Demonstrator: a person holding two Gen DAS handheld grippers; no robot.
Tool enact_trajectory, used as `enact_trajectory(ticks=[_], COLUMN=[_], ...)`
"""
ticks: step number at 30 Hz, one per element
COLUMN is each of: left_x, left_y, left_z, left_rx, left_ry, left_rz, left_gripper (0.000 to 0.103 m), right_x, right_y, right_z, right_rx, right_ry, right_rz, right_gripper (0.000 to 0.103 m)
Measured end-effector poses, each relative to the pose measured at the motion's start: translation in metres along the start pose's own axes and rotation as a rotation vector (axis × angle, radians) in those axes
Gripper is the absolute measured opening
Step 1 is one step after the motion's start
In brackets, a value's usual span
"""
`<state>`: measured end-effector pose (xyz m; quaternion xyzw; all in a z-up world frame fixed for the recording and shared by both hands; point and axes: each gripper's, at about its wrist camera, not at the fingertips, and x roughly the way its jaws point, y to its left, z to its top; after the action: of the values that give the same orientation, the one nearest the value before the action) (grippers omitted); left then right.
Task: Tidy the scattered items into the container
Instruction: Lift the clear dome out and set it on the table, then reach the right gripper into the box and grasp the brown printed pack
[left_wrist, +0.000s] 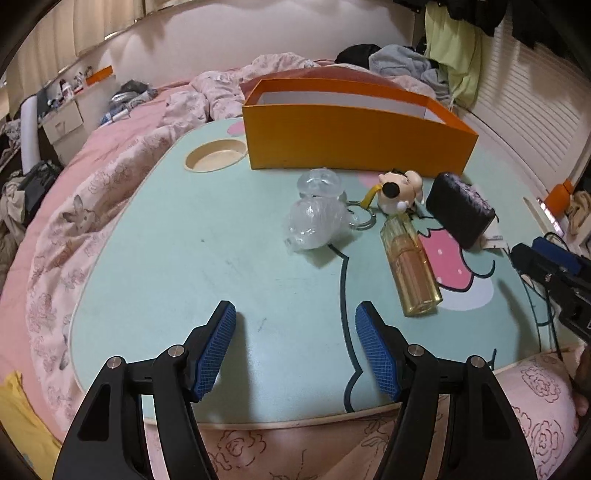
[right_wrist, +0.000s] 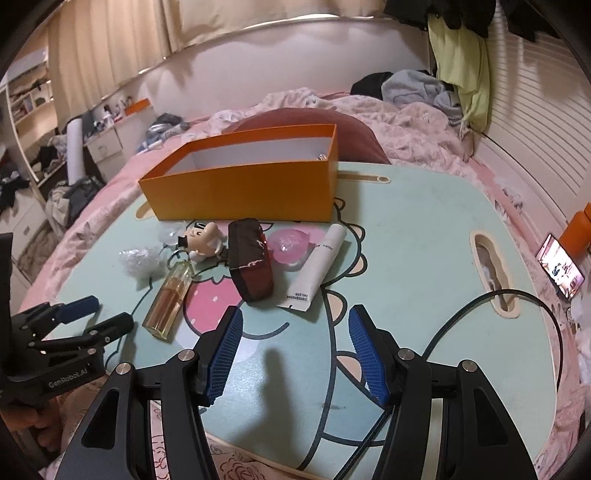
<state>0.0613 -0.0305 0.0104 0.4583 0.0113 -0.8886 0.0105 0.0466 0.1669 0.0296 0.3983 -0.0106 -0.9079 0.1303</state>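
Rectangular orange box (right_wrist: 243, 184), ribbed blue claws apart

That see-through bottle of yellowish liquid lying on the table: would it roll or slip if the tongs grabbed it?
The perfume bottle looks flat-sided, so it probably won't roll. Its glossy clear walls look like glass: likely slippery, rigid and breakable if dropped. Being mostly full, it is probably heavy for its size.

Orange box (left_wrist: 354, 147), mint cartoon-printed table (left_wrist: 184, 258) — amber bottle (left_wrist: 412, 271), pink rose-patterned bedding (left_wrist: 122, 147).
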Motion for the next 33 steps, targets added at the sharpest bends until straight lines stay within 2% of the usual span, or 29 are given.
enact_trajectory(ticks=[2,4,11,14,28,33], left_x=[0.001,0.002,0.004,0.007,0.008,0.008], left_y=[-0.001,-0.002,-0.006,-0.008,-0.009,-0.008], left_z=[0.0,-0.001,0.0,0.0,0.0,-0.001], left_rx=[0.002,0.006,0.022,0.026,0.028,0.028], left_ry=[0.001,0.006,0.012,0.028,0.028,0.026], left_rz=[-0.001,-0.007,-0.021,-0.023,-0.024,-0.025], left_gripper=[0.07,0.082,0.09,0.102,0.103,0.103], right_x=[0.0,0.0,0.0,0.0,0.001,-0.017], right_y=[-0.001,-0.001,-0.001,-0.001,0.002,0.004], right_z=[0.0,0.0,-0.001,-0.001,0.0,0.024], right_rx=[0.004,0.006,0.008,0.007,-0.007,-0.043], right_ry=[0.004,0.005,0.007,0.008,0.004,-0.06], right_rz=[0.002,0.004,0.006,0.006,0.004,0.021], right_gripper=[0.06,0.06,0.06,0.06,0.06,0.06])
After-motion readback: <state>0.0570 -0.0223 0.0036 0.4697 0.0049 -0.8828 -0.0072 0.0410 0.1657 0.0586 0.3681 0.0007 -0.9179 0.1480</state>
